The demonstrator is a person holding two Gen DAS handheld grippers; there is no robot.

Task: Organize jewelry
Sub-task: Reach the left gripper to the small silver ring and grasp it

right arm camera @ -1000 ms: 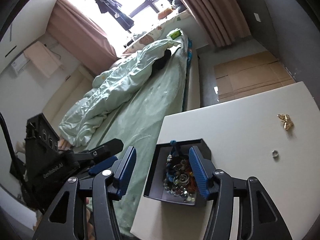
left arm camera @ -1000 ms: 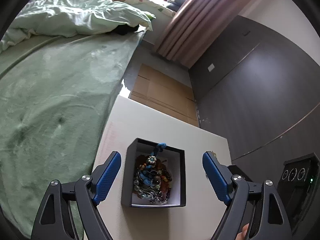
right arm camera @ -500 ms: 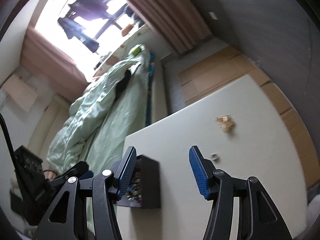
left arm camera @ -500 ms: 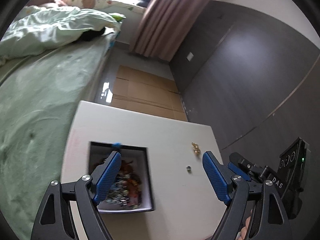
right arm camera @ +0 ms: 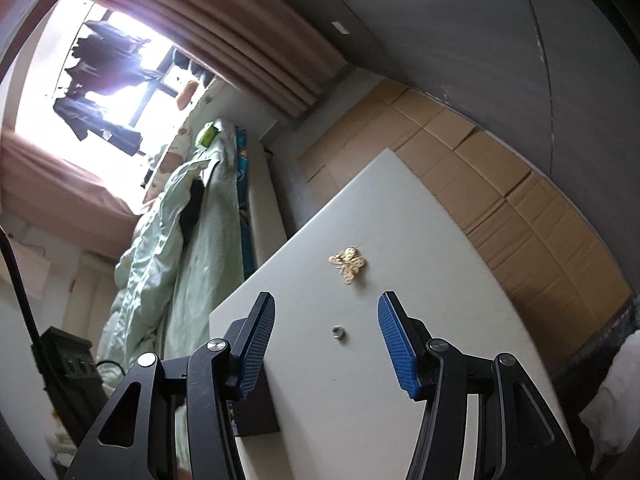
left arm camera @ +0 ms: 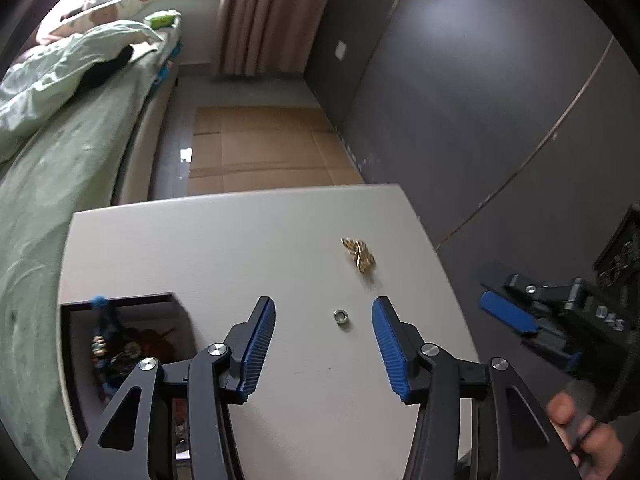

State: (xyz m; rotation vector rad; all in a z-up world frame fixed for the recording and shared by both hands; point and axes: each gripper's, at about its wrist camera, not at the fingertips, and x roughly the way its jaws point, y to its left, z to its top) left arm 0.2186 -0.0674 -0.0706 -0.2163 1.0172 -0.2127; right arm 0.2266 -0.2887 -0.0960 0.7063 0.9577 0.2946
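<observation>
Hovering over the white table (left arm camera: 224,248), my left gripper (left arm camera: 323,312) hangs with its blue pads spread wide and nothing between them. Furthest left of the silver ring (left arm camera: 341,316), the black jewelry box (left arm camera: 120,340) is cut off by the table's near edge and partly hidden behind my left finger; its tangle of beads is too dark and blurred to sort piece from piece. The silver ring itself lies bare on the table, just ahead of the gap between the pads. Beyond the ring and slightly right sits the gold butterfly brooch (left arm camera: 359,254), softened by blur. Far right of the ring, my right gripper (left arm camera: 506,314) enters the left wrist view, only one blue pad clearly visible.

From the right wrist view, my right gripper (right arm camera: 326,322) is likewise wide open and holding nothing, the ring (right arm camera: 339,332) lying ahead of its gap and the brooch (right arm camera: 347,265) beyond that. Only a dark corner of the box (right arm camera: 256,412) shows here, behind the left finger.

A second ago both cameras were centred on the box; both have since swung right, so the ring and brooch now fill the middle and the box has slid to the left margin. Both pairs of jaws were already open then, the right pair narrower than now.
</observation>
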